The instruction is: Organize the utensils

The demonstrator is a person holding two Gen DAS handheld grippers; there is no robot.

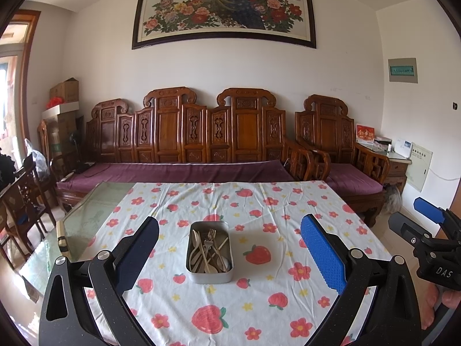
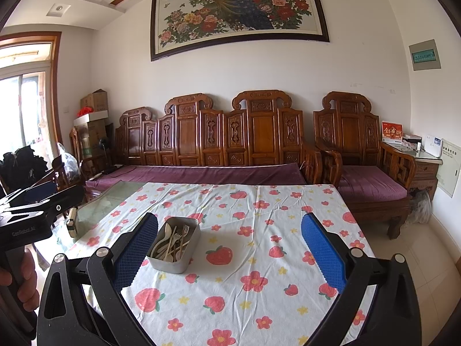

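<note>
Left gripper [image 1: 229,255] jaws spread wide, empty; metal tin [image 1: 209,252] of pale utensils [image 1: 209,250] sits straight ahead between its fingers on the strawberry tablecloth [image 1: 259,302]. Right gripper [image 2: 229,255] likewise agape, empty; tin ahead, just beside its left finger.

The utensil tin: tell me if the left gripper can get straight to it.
Probably yes. The left gripper is open and lined up on the tin, with only bare tablecloth between them. The right gripper is off to the side, open.
</note>
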